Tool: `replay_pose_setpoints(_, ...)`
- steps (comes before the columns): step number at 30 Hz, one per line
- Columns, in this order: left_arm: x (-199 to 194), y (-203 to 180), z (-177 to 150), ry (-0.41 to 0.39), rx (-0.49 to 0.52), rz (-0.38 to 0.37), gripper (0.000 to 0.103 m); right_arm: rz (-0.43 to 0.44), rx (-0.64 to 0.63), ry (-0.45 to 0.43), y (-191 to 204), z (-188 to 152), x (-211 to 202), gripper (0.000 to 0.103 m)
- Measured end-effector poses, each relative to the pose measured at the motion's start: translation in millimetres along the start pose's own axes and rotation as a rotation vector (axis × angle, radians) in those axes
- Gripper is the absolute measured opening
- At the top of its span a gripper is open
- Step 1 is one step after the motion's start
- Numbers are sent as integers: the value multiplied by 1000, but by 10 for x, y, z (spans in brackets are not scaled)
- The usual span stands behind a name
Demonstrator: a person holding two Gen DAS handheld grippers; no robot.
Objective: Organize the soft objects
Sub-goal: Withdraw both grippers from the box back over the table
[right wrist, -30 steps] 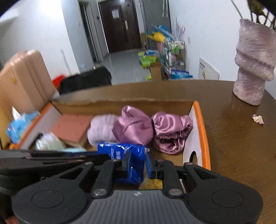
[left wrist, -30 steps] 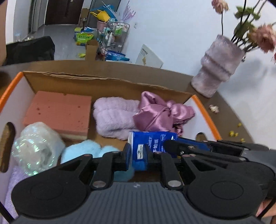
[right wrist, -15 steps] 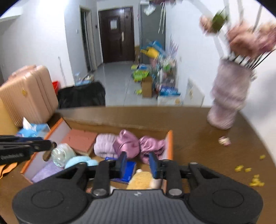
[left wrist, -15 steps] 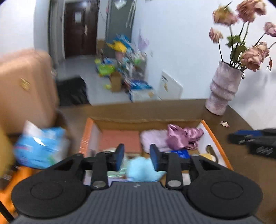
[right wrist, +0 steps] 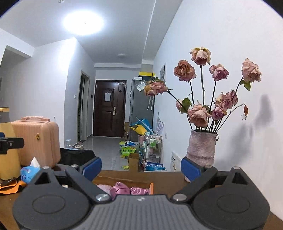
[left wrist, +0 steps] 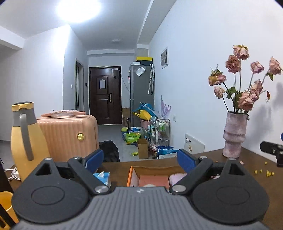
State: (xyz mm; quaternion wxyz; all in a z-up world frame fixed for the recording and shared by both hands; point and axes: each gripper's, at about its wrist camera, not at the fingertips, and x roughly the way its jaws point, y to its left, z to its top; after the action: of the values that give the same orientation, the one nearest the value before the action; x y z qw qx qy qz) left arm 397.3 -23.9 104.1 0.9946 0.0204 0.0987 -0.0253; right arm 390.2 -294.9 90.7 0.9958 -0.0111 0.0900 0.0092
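Left wrist view: the left hand-held gripper (left wrist: 139, 159) has just spread its jaws wide with nothing between them, and the box (left wrist: 131, 174) of soft things sits low ahead on the counter (left wrist: 254, 178), sponge (left wrist: 153, 180) showing. The right hand-held gripper (right wrist: 140, 165), likewise just opened and empty, looks over the pink satin cloth (right wrist: 123, 190); neither seems nearer, and no label reads clearly

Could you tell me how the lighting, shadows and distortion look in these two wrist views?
Left wrist view: the ceiling light blows out to white glare; the fisheye bends the walls; the flowers cast a soft shadow on the wall. Right wrist view: the same glare overhead, a darker flower shadow right of the vase, dark corners from the lens; both are sharp.
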Motion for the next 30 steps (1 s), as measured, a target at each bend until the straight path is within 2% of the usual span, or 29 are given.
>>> replay_pose_setpoints(8, -466, -15, -189, -15, 22, 8, 93, 21, 51, 3, 33, -60, -431, 97)
replay_pose_setpoints(11, -816, -48, -333, -39, 52, 16, 98, 19, 58, -7, 63, -201, -785, 97)
replay_pose_setpoints(15, -1319, -95, -569, 0, 39, 56, 100, 24, 42, 0, 135, -443, -1314, 97)
replay_pose_setpoints(19, -1966, -189, -876, -33, 99, 51, 101, 43, 16, 22, 242, -762, -1947, 97)
replay_pose_setpoints(22, -2498, -121, -1047, -67, 71, 30, 103, 49, 1, 43, 344, -1001, -2413, 97)
replay_pose_setpoints(25, -2882, -41, -1198, -70, 59, 4, 103, 36, 48, 61, 415, -1202, -2878, 102)
replay_pose_setpoints(28, -3192, 24, -1350, -34, 48, 16, 103, 29, 103, 70, 462, -1386, -3273, 103)
replay_pose_setpoints(30, -3354, 41, -1435, -22, 43, 21, 103, 61, 112, 66, 537, -1428, -3440, 103)
